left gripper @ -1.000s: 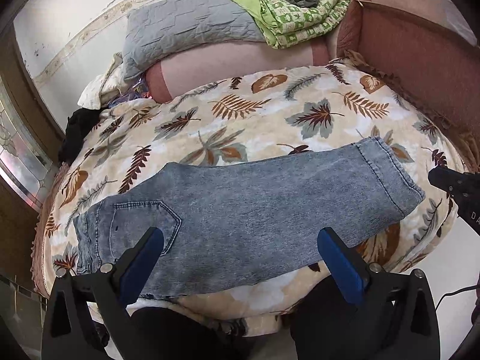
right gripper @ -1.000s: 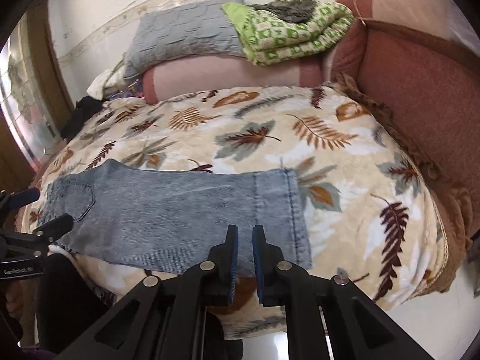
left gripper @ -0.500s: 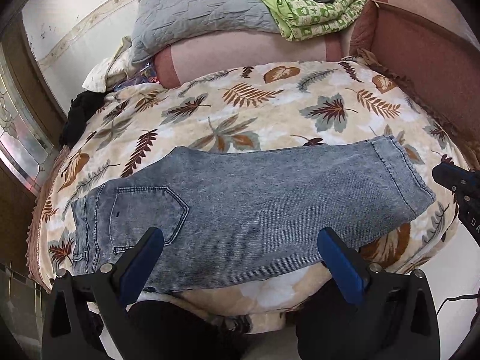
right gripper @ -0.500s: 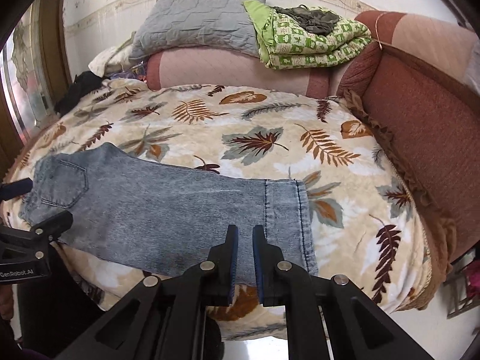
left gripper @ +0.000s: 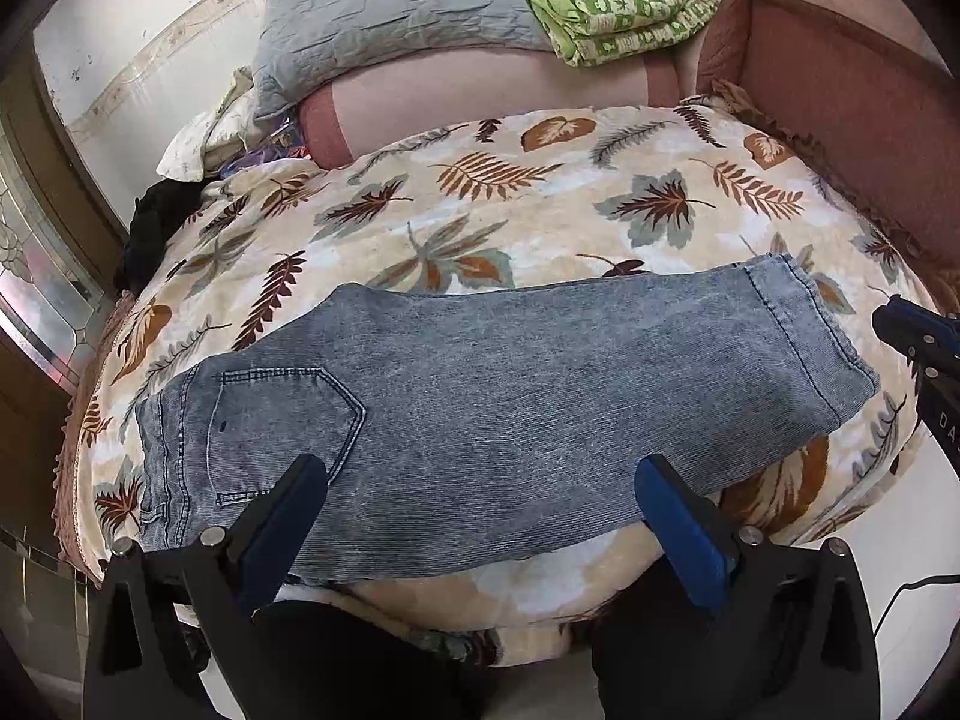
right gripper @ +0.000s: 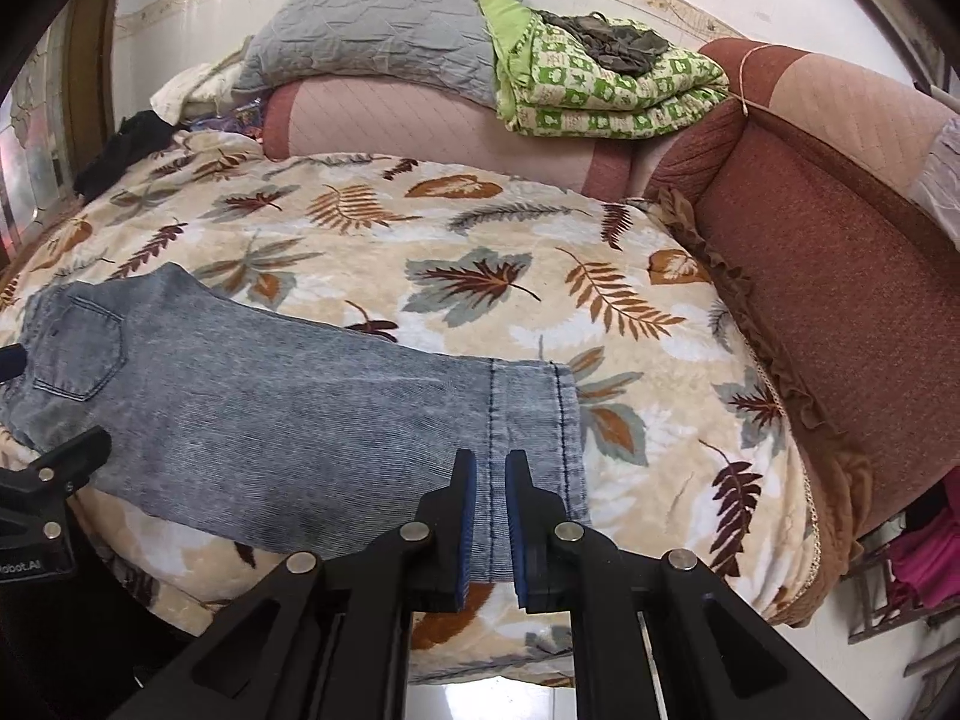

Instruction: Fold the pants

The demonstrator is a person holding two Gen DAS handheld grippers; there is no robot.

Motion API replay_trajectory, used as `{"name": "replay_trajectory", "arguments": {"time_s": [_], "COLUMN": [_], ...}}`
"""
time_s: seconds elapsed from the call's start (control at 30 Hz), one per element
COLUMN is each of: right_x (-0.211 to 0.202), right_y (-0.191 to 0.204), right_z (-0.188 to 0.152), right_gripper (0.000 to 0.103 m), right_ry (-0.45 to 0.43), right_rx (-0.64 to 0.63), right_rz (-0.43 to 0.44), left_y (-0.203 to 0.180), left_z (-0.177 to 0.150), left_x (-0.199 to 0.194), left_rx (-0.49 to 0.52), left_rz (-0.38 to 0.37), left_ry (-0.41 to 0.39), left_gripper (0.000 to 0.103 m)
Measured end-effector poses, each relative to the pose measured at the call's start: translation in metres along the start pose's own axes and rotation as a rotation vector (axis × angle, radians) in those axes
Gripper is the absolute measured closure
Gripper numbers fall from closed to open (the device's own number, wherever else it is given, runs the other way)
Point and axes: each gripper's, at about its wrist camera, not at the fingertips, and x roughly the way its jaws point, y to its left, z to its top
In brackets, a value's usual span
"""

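Grey-blue denim pants [left gripper: 492, 396] lie flat along the near edge of a leaf-print bed cover [left gripper: 492, 204], folded lengthwise, waist and back pocket at the left, leg hem at the right. They also show in the right wrist view [right gripper: 288, 420]. My left gripper [left gripper: 480, 492] is open wide and empty, above the pants' near edge. My right gripper [right gripper: 491, 480] is shut with a thin gap and holds nothing, over the hem end near the stitched cuff. Each gripper shows at the edge of the other's view.
A grey pillow [left gripper: 390, 18] and a folded green patterned blanket [left gripper: 624, 0] rest on the pink bolster at the back. A red-brown padded headboard [right gripper: 840, 276] runs along the right. Dark clothes [left gripper: 156, 222] lie at the far left. White floor shows below the bed.
Both grippers have risen and tilted a little toward the bed, so the pants sit higher and larger in view. The left stays open, the right stays shut. The pants have not moved.
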Motion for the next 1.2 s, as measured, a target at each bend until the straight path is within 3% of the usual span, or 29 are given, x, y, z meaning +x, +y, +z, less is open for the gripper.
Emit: {"name": "replay_trajectory", "arguments": {"time_s": [0.2, 0.47, 1.2], "right_x": [0.016, 0.029, 0.033], "right_y": [0.001, 0.012, 0.036], "right_z": [-0.002, -0.009, -0.005], "right_gripper": [0.091, 0.091, 0.091], "right_ry": [0.061, 0.116, 0.125], "right_rx": [-0.014, -0.041, -0.133], "right_rz": [-0.059, 0.003, -0.063], "left_y": [0.001, 0.002, 0.012], "left_z": [0.000, -0.001, 0.000], "left_x": [0.004, 0.006, 0.006], "left_rx": [0.000, -0.002, -0.018], "left_rz": [0.003, 0.012, 0.016], "left_ry": [0.009, 0.013, 0.012], "left_gripper": [0.001, 0.001, 0.001]}}
